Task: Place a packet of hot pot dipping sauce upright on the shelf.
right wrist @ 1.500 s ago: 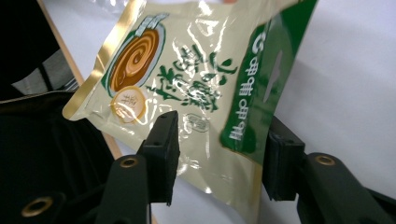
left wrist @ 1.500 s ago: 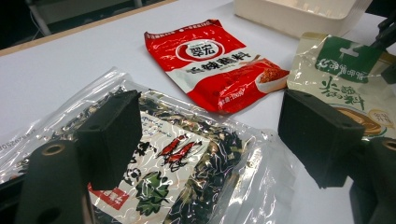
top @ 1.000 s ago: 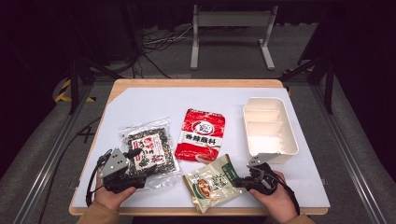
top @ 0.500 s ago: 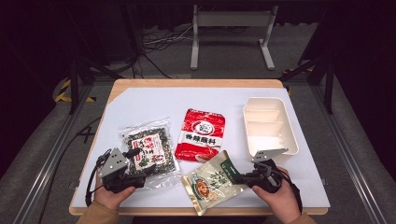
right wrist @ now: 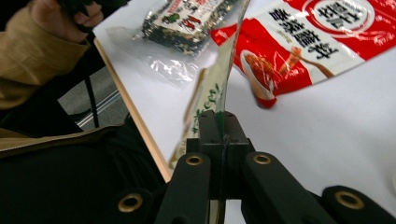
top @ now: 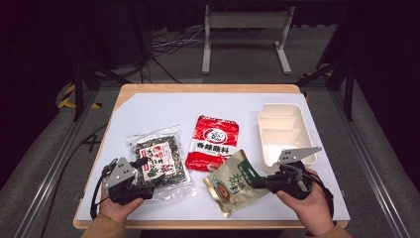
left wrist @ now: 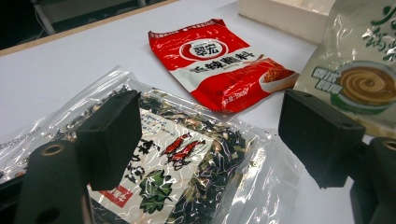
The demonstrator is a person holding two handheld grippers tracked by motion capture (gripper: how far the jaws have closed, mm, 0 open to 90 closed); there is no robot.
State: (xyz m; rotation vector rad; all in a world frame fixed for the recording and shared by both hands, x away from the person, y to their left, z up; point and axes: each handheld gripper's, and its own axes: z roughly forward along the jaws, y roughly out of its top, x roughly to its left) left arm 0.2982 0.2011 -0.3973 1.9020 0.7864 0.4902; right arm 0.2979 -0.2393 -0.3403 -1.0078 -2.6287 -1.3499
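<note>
Right gripper view — right tool pinches green pouch.

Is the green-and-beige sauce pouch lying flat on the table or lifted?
Lifted. The right gripper is shut on the pouch's edge; in the right gripper view the pouch stands edge-on above the table.

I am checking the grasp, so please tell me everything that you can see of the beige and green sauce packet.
The sauce packet is a flat, glossy foil-like pouch, beige with green writing and a picture of a bowl of brown sauce. The right gripper is shut on its right edge, jaws pressed together on the film. It is tilted, the held side raised off the white table. It lies below the red seasoning packet, near the table's front edge.
</note>
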